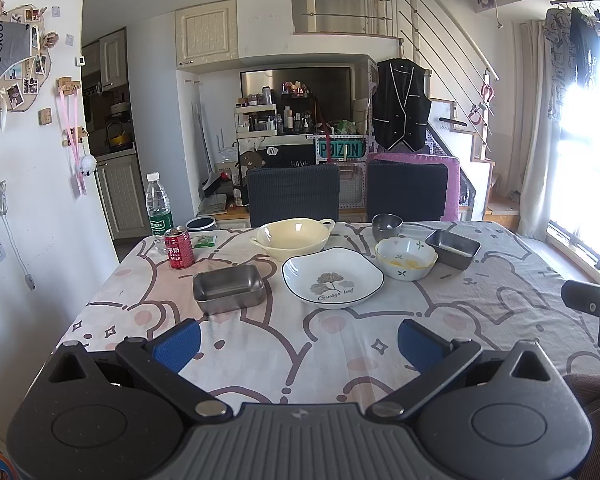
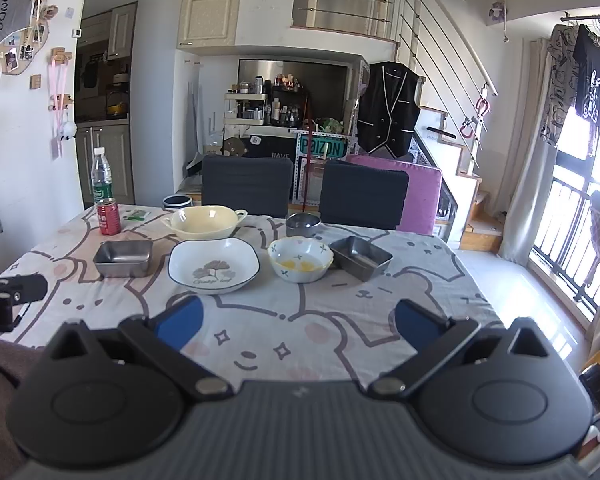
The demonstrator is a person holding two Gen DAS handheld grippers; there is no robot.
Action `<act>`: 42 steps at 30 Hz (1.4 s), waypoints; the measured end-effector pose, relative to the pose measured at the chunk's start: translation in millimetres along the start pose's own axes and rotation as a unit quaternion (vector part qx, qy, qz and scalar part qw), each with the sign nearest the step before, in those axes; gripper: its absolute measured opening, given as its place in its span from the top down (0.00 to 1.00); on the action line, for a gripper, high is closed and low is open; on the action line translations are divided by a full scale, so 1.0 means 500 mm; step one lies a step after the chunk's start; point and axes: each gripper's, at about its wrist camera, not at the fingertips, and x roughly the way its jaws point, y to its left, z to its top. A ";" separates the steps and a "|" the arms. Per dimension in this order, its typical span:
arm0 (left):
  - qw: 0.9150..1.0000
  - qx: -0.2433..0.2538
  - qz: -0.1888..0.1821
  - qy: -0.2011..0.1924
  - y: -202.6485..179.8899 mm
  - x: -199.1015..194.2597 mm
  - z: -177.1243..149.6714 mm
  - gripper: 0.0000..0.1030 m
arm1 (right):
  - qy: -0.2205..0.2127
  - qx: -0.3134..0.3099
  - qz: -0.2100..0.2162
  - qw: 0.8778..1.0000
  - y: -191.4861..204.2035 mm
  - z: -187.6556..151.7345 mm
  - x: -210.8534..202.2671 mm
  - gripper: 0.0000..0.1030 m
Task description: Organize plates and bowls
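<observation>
A white leaf-print plate [image 1: 332, 276] [image 2: 214, 266] lies mid-table. Behind it stands a cream two-handled bowl [image 1: 290, 238] [image 2: 203, 222]. A flowered bowl [image 1: 406, 258] [image 2: 300, 260] with yellow residue is to the right, and a small steel bowl [image 1: 387, 226] [image 2: 303, 225] behind it. Two steel rectangular trays sit left [image 1: 229, 289] [image 2: 123, 258] and right [image 1: 453, 248] [image 2: 360, 257]. My left gripper [image 1: 298, 344] and right gripper [image 2: 298, 322] are both open and empty, over the near table edge, short of all dishes.
A red milk can [image 1: 179, 248] [image 2: 108, 216] and a water bottle [image 1: 159, 208] [image 2: 101, 178] stand at the far left corner. Two dark chairs [image 1: 294, 194] [image 2: 364, 198] back the table. The patterned tablecloth [image 1: 340, 352] covers the table. A window is on the right.
</observation>
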 end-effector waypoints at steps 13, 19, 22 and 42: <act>1.000 0.000 0.000 0.000 0.000 0.000 0.000 0.00 | 0.001 0.000 0.001 1.000 -0.001 0.001 -0.001 0.00; 1.000 0.000 0.000 0.000 0.000 0.000 0.000 0.00 | 0.002 0.001 0.001 1.000 -0.001 0.001 -0.003 0.00; 1.000 0.000 0.000 0.000 0.000 0.000 0.000 0.00 | 0.002 0.000 0.001 1.000 -0.002 0.002 -0.004 0.00; 1.000 0.005 0.011 0.004 -0.006 0.003 0.000 0.00 | 0.012 -0.002 0.001 1.000 0.010 -0.010 0.009 0.00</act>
